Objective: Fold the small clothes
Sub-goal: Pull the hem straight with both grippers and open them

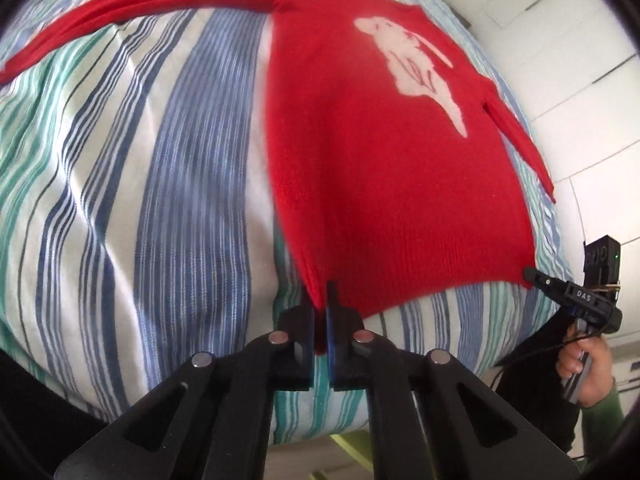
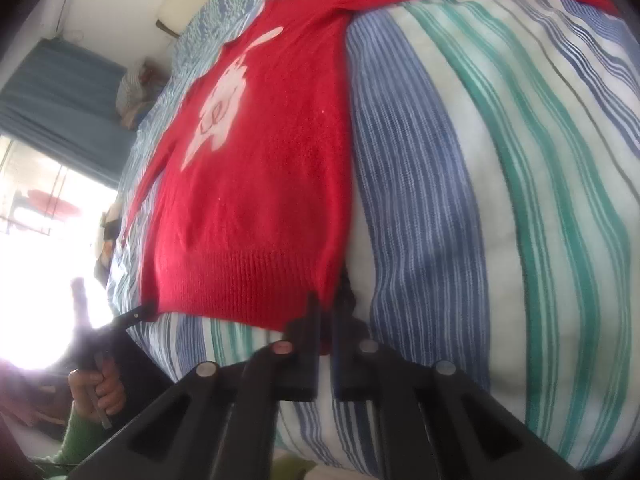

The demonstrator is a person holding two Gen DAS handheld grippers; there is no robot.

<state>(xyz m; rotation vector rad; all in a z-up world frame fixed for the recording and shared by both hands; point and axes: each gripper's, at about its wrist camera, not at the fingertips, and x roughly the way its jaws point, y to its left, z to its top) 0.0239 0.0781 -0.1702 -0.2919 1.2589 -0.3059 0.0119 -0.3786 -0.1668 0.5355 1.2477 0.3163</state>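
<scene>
Sweater (image 1: 380, 184), red with a white animal figure (image 1: 412, 68) on its chest, lay spread flat on a bed covered by a striped sheet (image 1: 140, 200) in blue, green and white. The left tongs (image 1: 320, 312) were closed on 1 bottom corner of the hem, red knit pinched between the blue pads. The right tongs (image 2: 325, 312) were closed on the other bottom corner in the same way. In the left wrist view the right tongs showed at the far corner of the hem, with the right hand (image 1: 584, 364) wrapped around the handle and a green cuff below it. In the right wrist view the left hand (image 2: 100, 388) gripped its handle likewise. 1 sleeve (image 1: 132, 12) stretched out straight across the sheet; the other sleeve (image 1: 520, 144) lay close along the body near the bed's edge. Beside the bed were a white wall (image 1: 560, 40), a bright window (image 2: 44, 208), a blue curtain (image 2: 60, 92) and a bundle of cloth (image 2: 136, 88) near the head of the bed.
</scene>
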